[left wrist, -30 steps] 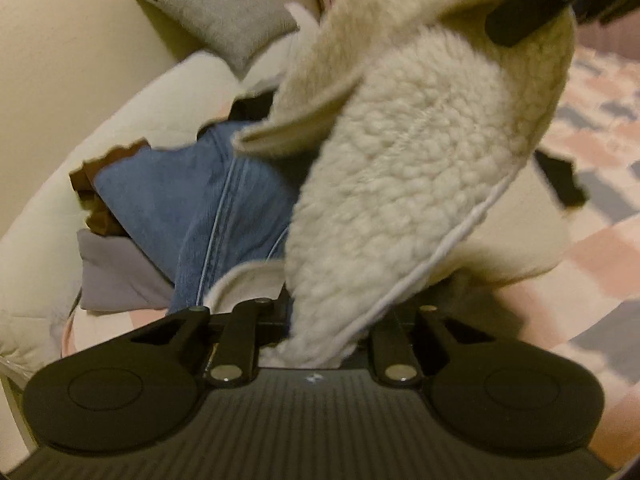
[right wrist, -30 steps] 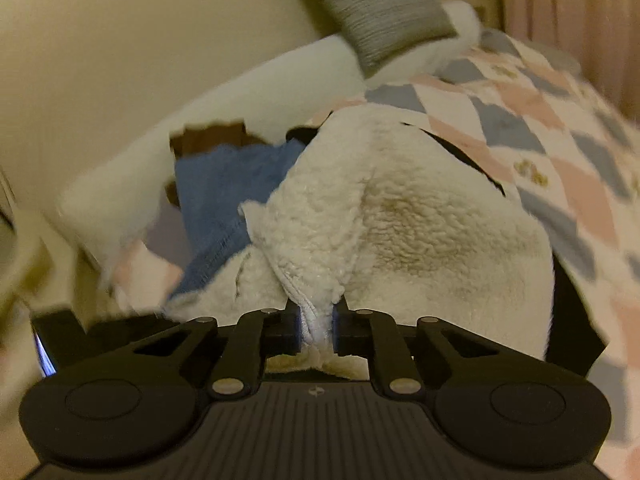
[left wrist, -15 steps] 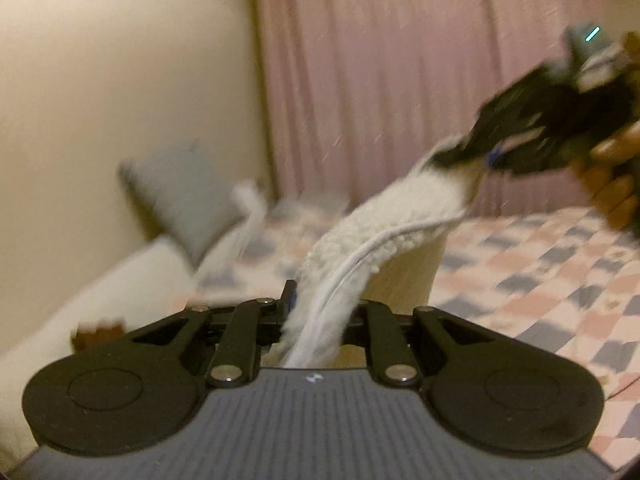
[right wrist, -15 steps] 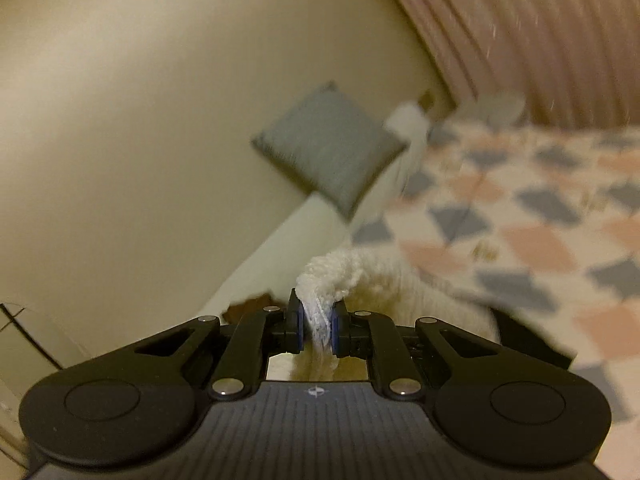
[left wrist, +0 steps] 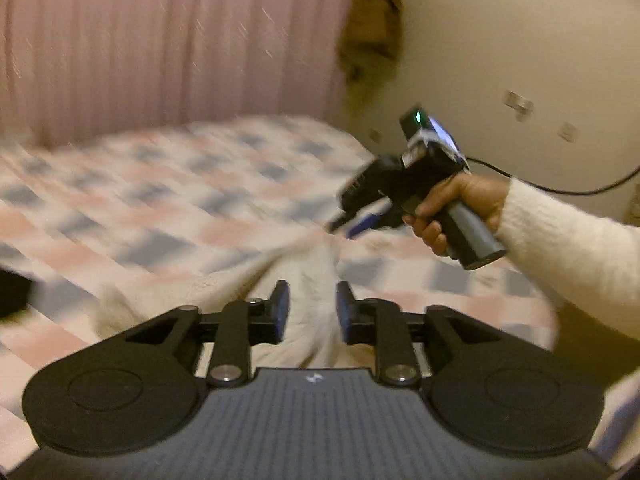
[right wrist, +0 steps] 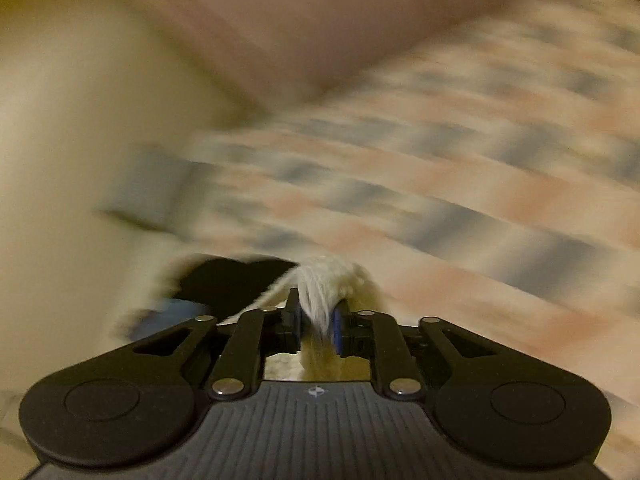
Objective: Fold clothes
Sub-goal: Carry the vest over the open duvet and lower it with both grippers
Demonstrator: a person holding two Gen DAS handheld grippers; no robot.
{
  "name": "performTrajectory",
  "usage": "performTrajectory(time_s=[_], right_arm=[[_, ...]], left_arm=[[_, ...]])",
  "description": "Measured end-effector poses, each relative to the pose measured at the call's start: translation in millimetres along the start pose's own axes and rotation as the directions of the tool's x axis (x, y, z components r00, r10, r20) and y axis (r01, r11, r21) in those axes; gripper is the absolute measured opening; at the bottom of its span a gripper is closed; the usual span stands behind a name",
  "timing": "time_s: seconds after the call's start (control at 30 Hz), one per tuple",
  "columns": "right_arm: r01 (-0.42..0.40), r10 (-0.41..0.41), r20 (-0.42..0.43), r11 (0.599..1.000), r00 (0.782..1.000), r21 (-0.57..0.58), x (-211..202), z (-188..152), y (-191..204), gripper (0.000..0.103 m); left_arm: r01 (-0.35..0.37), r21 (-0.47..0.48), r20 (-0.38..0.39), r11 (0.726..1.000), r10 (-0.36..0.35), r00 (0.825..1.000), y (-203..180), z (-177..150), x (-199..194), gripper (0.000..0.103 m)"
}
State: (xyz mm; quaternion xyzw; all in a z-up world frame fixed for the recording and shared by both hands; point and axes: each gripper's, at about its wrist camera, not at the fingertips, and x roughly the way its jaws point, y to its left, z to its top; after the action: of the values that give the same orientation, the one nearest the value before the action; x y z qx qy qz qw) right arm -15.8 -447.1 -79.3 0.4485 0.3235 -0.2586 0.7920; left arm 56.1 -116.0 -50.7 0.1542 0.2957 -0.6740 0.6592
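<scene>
A cream fleece garment (left wrist: 224,292) is stretched between both grippers above the checked bedspread (left wrist: 132,200). My left gripper (left wrist: 309,312) has the fleece running between its jaws; they stand a little apart around the thick cloth. My right gripper (right wrist: 316,320) is shut on an edge of the same fleece (right wrist: 320,284). In the left wrist view the right gripper (left wrist: 352,224) shows at the right, held by a hand, pinching the fleece's far end. The right wrist view is heavily blurred.
A pink curtain (left wrist: 160,40) hangs behind the bed. A cream wall (left wrist: 520,40) stands at the right with a brown object (left wrist: 372,28) at the curtain's edge. A dark garment (right wrist: 232,284) and something blue (right wrist: 168,316) lie left of my right gripper.
Both grippers have swung the fleece away from the clothes pile toward the open bedspread. The views now face the curtain and the bed. The fleece is pulled out longer between the grippers.
</scene>
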Motion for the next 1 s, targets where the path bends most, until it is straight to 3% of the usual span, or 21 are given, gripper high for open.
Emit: performTrajectory(time_s=[0.03, 0.07, 0.13, 0.17, 0.27, 0.4, 0.47, 0.53, 0.6, 0.67, 0.8, 0.9, 0.93, 1.0], right_arm=[[0.121, -0.120, -0.013, 0.991, 0.993, 0.051, -7, -8, -46, 0.033], [0.240, -0.238, -0.032, 0.966, 0.971, 0.099, -15, -17, -91, 0.033], [0.370, -0.363, -0.071, 0.910, 0.929, 0.187, -36, -41, -164, 0.033], [0.382, -0.371, -0.092, 0.895, 0.924, 0.228, -48, -54, -191, 0.033], [0.358, -0.329, -0.144, 0.883, 0.933, 0.303, -70, -93, -240, 0.038], [0.285, -0.246, -0.166, 0.916, 0.955, 0.283, -66, -137, -254, 0.042], [0.240, -0.199, -0.165, 0.929, 0.966, 0.281, -60, -157, -257, 0.051], [0.197, -0.146, -0.178, 0.929, 0.973, 0.312, -47, -178, -260, 0.066], [0.167, -0.110, -0.186, 0.928, 0.976, 0.332, -37, -196, -265, 0.069], [0.141, -0.079, -0.193, 0.931, 0.978, 0.337, -25, -215, -267, 0.069], [0.073, -0.021, -0.158, 0.940, 0.987, 0.332, -5, -248, -274, 0.069], [-0.001, 0.028, -0.080, 0.951, 0.996, 0.310, 10, -262, -279, 0.069], [-0.023, 0.042, -0.057, 0.953, 0.998, 0.304, 15, -266, -281, 0.069], [-0.059, 0.068, -0.018, 0.952, 0.998, 0.299, 24, -274, -287, 0.069]], left_arm=[[0.007, -0.025, -0.033, 1.000, -0.008, 0.999, -12, -8, 11, 0.027], [-0.005, -0.051, -0.074, 0.999, 0.001, 0.997, -20, -15, 20, 0.027], [-0.059, -0.104, -0.152, 0.993, 0.042, 0.988, -25, -29, 35, 0.027], [-0.100, -0.128, -0.190, 0.987, 0.075, 0.979, -19, -36, 42, 0.027], [-0.274, -0.204, -0.326, 0.940, 0.198, 0.924, -8, -57, 58, 0.028], [-0.477, -0.241, -0.463, 0.845, 0.332, 0.822, 50, -97, 75, 0.028], [-0.543, -0.241, -0.504, 0.804, 0.375, 0.778, 80, -113, 85, 0.030], [-0.584, -0.265, -0.519, 0.768, 0.397, 0.757, 113, -134, 89, 0.034], [-0.618, -0.283, -0.519, 0.733, 0.425, 0.742, 142, -153, 91, 0.035], [-0.633, -0.279, -0.503, 0.722, 0.452, 0.737, 161, -168, 90, 0.036], [-0.636, -0.286, -0.431, 0.717, 0.497, 0.753, 207, -196, 105, 0.041], [-0.607, -0.318, -0.362, 0.729, 0.498, 0.788, 227, -213, 107, 0.053], [-0.591, -0.327, -0.341, 0.738, 0.491, 0.802, 230, -218, 108, 0.063], [-0.548, -0.351, -0.298, 0.759, 0.465, 0.834, 237, -230, 108, 0.064]])
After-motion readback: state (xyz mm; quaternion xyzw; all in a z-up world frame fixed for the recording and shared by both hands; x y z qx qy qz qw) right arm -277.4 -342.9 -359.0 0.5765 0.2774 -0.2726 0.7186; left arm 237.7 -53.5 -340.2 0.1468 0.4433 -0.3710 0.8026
